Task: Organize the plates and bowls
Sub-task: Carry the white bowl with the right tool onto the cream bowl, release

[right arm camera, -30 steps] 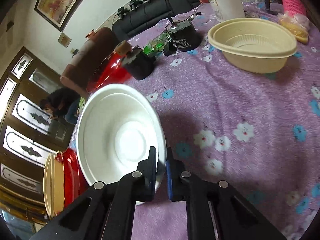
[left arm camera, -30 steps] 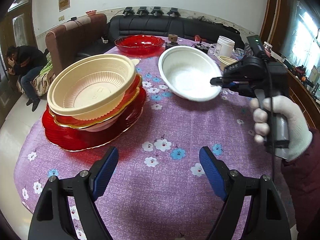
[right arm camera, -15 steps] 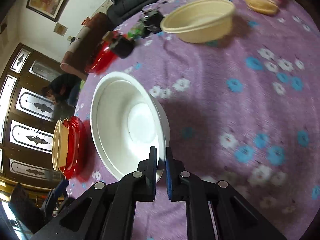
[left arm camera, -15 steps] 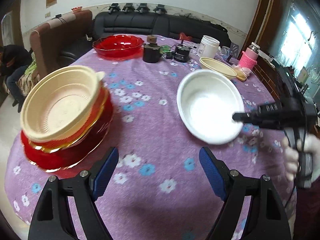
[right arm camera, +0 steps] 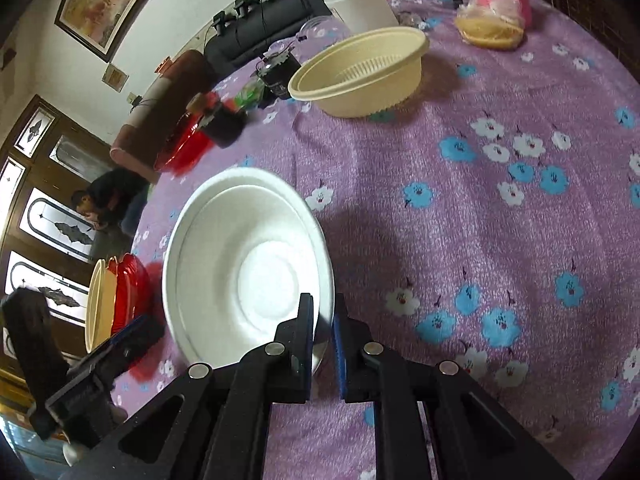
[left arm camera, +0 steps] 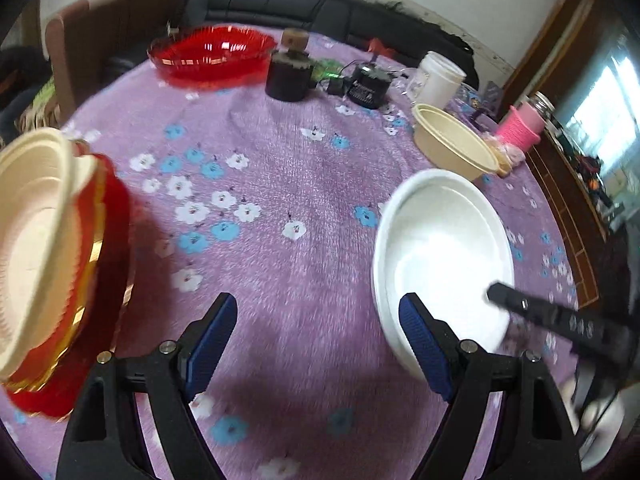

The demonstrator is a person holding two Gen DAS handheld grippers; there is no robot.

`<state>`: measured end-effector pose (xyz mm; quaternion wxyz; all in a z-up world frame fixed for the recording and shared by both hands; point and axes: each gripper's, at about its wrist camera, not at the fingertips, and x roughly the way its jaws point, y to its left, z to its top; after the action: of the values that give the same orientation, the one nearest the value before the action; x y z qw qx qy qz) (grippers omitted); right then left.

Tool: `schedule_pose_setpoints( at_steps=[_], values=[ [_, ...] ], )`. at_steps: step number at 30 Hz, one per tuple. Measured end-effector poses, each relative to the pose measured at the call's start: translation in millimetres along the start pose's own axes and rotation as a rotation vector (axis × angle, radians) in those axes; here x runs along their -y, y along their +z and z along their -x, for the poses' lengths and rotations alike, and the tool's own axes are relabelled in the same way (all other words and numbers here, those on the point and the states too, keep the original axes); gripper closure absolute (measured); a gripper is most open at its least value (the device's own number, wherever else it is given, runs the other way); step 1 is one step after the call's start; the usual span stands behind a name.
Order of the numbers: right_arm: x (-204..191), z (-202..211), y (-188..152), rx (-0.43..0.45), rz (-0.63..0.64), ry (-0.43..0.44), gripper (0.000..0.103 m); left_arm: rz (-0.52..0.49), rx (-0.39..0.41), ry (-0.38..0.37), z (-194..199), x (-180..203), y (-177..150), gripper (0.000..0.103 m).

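Observation:
A white bowl (right arm camera: 248, 264) sits low over the purple flowered tablecloth (right arm camera: 460, 240). My right gripper (right arm camera: 323, 304) pinches its near rim, and its jaws are just starting to open with the rim between them. In the left wrist view the white bowl (left arm camera: 440, 240) lies at the right, with the right gripper (left arm camera: 496, 292) reaching over its edge. My left gripper (left arm camera: 318, 304) is open and holds nothing; its right finger is next to the bowl. A cream bowl (left arm camera: 32, 248) tops a stack of red plates (left arm camera: 112, 240) at the far left.
A second cream bowl (left arm camera: 452, 148) stands behind the white one. Farther back are a red bowl (left arm camera: 212, 52), a dark jar (left arm camera: 288, 76), a white tub (left arm camera: 436, 80) and a pink cup (left arm camera: 520, 128). A person (right arm camera: 108, 200) sits beyond the table.
The right gripper carried the white bowl away from the stack, toward the table's near right side. The left gripper swung right after it, so the stack now lies at the left edge.

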<state>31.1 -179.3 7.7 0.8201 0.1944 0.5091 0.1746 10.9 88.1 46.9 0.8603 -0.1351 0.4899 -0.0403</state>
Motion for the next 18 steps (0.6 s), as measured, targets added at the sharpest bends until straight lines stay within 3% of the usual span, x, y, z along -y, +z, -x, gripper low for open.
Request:
schedule_pose_setpoints(
  at_steps=[5, 7, 9, 12, 18],
  values=[
    [0.4, -1.4, 2.1, 0.020, 0.011, -0.003, 0.091, 0.005, -0.008, 0.011, -20.7, 4.8, 9.8, 0.021],
    [0.9, -2.5, 2.7, 0.023, 0.016, -0.006, 0.091, -0.012, -0.010, -0.012, -25.6, 9.4, 9.6, 0.026],
    [0.9, -4.0, 2.7, 0.028, 0.025, -0.011, 0.091, -0.047, -0.022, -0.020, -29.6, 14.4, 7.9, 0.063],
    [-1.9, -6.0, 1.1, 0.025, 0.040, 0.026, 0.090, -0.083, -0.048, -0.055, -34.2, 24.4, 3.8, 0.089],
    [-15.9, -5.5, -3.8, 0.039, 0.069, 0.012, 0.091, -0.116, -0.004, -0.044, -12.5, 30.8, -6.3, 0.091]
  ],
)
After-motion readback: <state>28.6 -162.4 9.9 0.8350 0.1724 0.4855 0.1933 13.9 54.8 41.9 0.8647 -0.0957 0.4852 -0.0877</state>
